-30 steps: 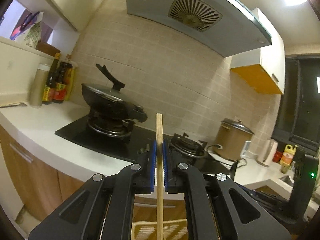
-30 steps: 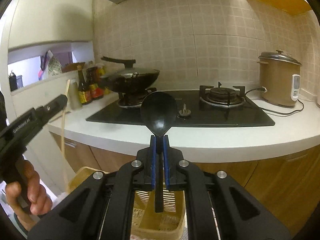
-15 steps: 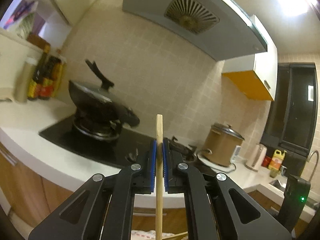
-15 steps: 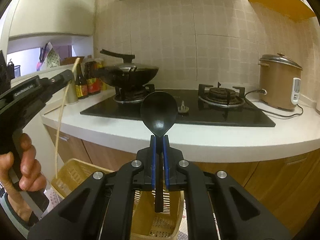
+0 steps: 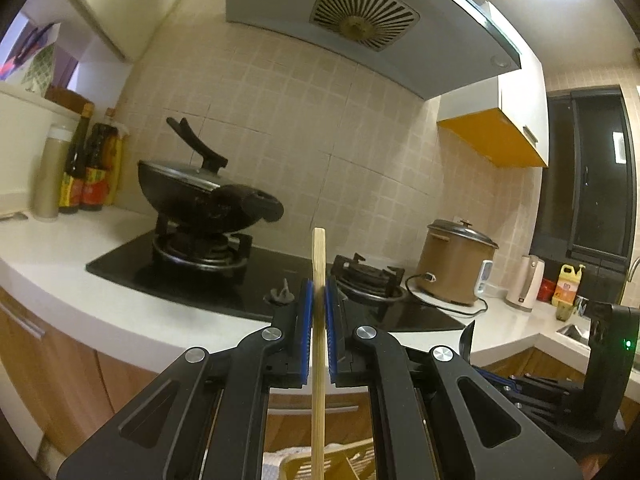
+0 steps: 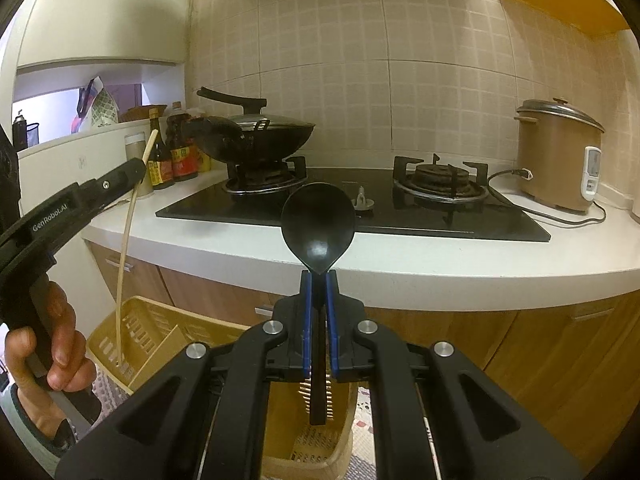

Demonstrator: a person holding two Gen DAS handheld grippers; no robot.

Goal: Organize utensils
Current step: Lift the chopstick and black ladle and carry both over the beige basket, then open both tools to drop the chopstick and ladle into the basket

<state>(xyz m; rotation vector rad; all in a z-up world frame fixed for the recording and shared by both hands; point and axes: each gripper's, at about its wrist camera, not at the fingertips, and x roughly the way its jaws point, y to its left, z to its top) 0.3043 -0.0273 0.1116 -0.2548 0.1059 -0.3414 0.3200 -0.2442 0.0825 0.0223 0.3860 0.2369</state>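
Clutter lines the white counter (image 6: 440,264): a black wok (image 5: 200,196) with its lid sits on the left burner of the black stove (image 6: 360,208), sauce bottles (image 5: 86,168) stand at the far left against the wall, and a brown rice cooker (image 6: 556,156) stands to the right with its cord trailing across the counter. A kettle (image 5: 528,284) and a yellow bottle (image 5: 566,290) sit further right near the sink corner. Beige tiles cover the wall, a range hood (image 5: 360,20) hangs overhead, and wooden cabinet fronts run under the counter edge.

A yellow plastic basket (image 6: 152,332) with slotted walls sits low in front of the cabinets, below both tools. The left gripper (image 5: 319,300) is clamped on a wooden chopstick (image 5: 319,360), which stands upright between the blue pads; in the right wrist view its lower tip reaches down into the left part of the basket. The right gripper (image 6: 319,300) is closed on the handle of a black spoon (image 6: 318,228), bowl upward, handle pointing down over the basket's nearer compartment. The person's left hand (image 6: 48,356) grips the left tool's handle at the left edge of that view.
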